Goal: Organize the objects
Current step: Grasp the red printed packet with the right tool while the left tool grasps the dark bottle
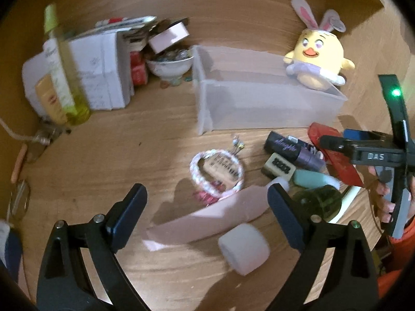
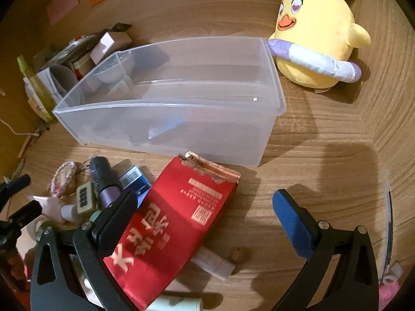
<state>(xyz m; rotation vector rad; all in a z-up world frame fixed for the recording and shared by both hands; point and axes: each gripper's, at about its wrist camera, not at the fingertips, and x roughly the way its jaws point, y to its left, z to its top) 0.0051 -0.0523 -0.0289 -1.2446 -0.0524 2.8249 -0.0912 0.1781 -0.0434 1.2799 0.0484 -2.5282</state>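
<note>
We see left claw [image 1: 207,202]: black arms, silver screws, dark pads | right claw [image 2: 205,212]: black arms, one blue textured pad, one black | our sleeve [image 1: 399,246]: orange | green light on right claw's body

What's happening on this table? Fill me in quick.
A person is tidying clutter on a wooden table with a gripper in each hand. The left gripper is open above a pink tube with a white cap; the right gripper is open over a red foil packet. Neither grips anything yet. The clear plastic bin behind the pile is empty, with a yellow chick plush beside it.
</note>
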